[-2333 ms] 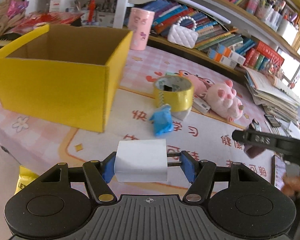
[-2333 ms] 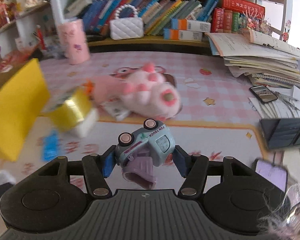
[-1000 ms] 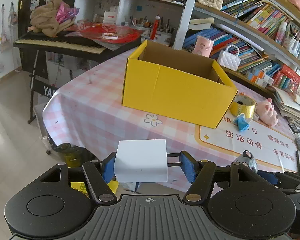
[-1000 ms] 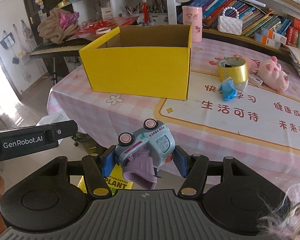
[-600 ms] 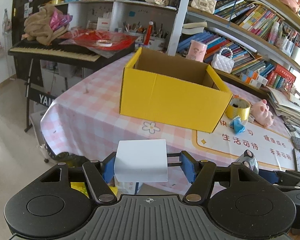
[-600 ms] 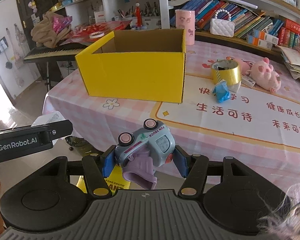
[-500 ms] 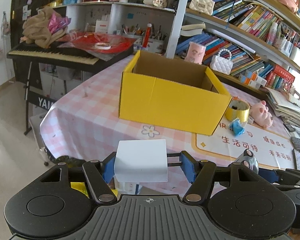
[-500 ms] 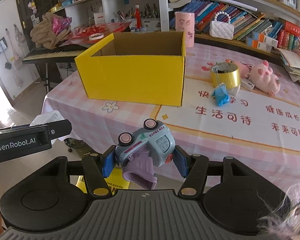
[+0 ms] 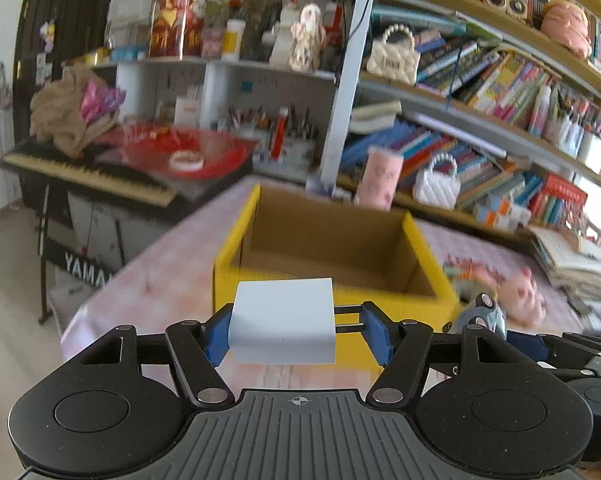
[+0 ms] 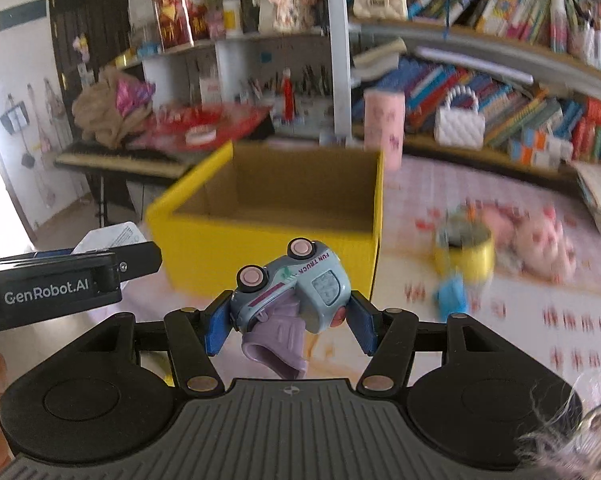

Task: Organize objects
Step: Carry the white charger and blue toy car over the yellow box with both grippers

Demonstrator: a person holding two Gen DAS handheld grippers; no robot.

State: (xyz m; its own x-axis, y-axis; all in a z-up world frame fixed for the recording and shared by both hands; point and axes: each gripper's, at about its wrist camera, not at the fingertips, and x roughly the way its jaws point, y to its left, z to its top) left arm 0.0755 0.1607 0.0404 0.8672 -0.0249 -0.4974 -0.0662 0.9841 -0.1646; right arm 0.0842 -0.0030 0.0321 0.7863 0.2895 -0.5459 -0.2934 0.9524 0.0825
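My left gripper (image 9: 296, 330) is shut on a white box (image 9: 282, 326), held just before the near wall of the open yellow cardboard box (image 9: 236, 244). My right gripper (image 10: 286, 318) is shut on a blue toy truck (image 10: 296, 284) with a purple bucket, held in front of the same yellow box (image 10: 260, 248). The yellow box looks empty inside. The toy truck also shows at the right in the left wrist view (image 9: 480, 314). The left gripper's body shows at the left of the right wrist view (image 10: 60, 286).
On the pink checked tablecloth (image 10: 520, 312) right of the box lie a gold tape roll (image 10: 464, 254), a small blue object (image 10: 452, 296) and a pink plush pig (image 10: 540, 240). A pink cup (image 10: 384, 132) stands behind. Bookshelves and a keyboard (image 9: 84, 172) stand beyond.
Both grippers have moved forward and up toward the yellow box, which now fills more of both views and shows its inside. Both still hold their objects.
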